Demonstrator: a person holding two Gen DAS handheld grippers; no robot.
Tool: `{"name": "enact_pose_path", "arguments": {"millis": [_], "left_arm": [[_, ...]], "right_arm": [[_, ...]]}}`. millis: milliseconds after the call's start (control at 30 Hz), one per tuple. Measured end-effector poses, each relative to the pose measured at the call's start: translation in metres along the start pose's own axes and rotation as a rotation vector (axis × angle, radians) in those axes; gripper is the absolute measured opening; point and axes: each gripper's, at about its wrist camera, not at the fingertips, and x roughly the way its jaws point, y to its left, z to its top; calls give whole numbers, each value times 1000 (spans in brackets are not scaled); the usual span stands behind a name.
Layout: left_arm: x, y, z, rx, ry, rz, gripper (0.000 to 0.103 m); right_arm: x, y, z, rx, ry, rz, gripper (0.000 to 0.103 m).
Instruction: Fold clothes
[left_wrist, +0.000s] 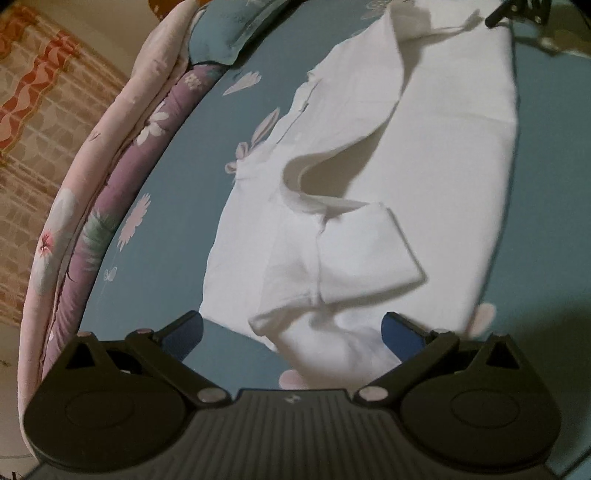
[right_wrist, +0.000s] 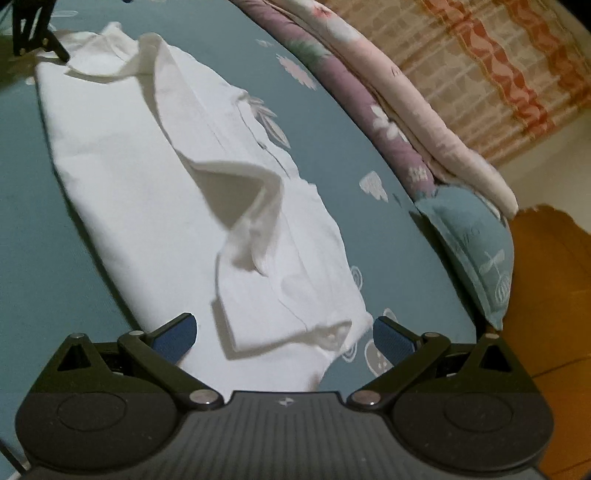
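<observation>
My left gripper (left_wrist: 291, 332) jaws apart over white shirt (left_wrist: 424, 155) hem; my right gripper (right_wrist: 284, 334) likewise apart — shirt spans frame centre on blue sheet (right_wrist: 22, 206), bare margins both sides; quilt (left_wrist: 110, 177) left edge.

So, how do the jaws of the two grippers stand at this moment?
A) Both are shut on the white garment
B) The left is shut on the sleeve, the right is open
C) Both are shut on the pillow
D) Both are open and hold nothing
D: on the left gripper and the right gripper the blue pads stand wide apart, and the white T-shirt lies loose on the blue floral bedsheet, pinched by neither.
</observation>
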Motion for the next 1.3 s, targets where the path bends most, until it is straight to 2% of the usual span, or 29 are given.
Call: {"name": "enact_pose_path", "arguments": {"millis": [133,300,500,600,800,933,1000,1033,1167,1267,1300], "left_arm": [[14,7,8,-32,-22,28,102],[22,27,14,-68,-46,63,102],[34,67,16,-188,-68,145,102],[47,89,18,-281,-74,161,102],[71,121,16,-460,-35,182,102],[55,114,14,-432,-62,182,102],[43,105,15,-420,-77,146,102],[38,101,17,-420,-90,98,102],[28,79,31,-455,-164,-150,102],[36,67,43,-522,-194,-348,102],[42,65,44,-545,-193,-376,102]], "right_arm": [[7,1,-8,-8,22,-24,103],[22,-12,4,-41,-1,-79,103],[40,-48,19,20,-30,-146,103],[58,-64,24,65,-30,-171,103],[80,-89,35,139,-39,-256,103],[57,-95,37,198,-87,-242,103],[48,-90,36,214,-97,-176,103],[45,-85,34,226,-97,-119,103],[46,-65,30,317,-93,135,103],[59,-71,11,445,-77,196,103],[63,-73,4,490,-71,212,103]]}}
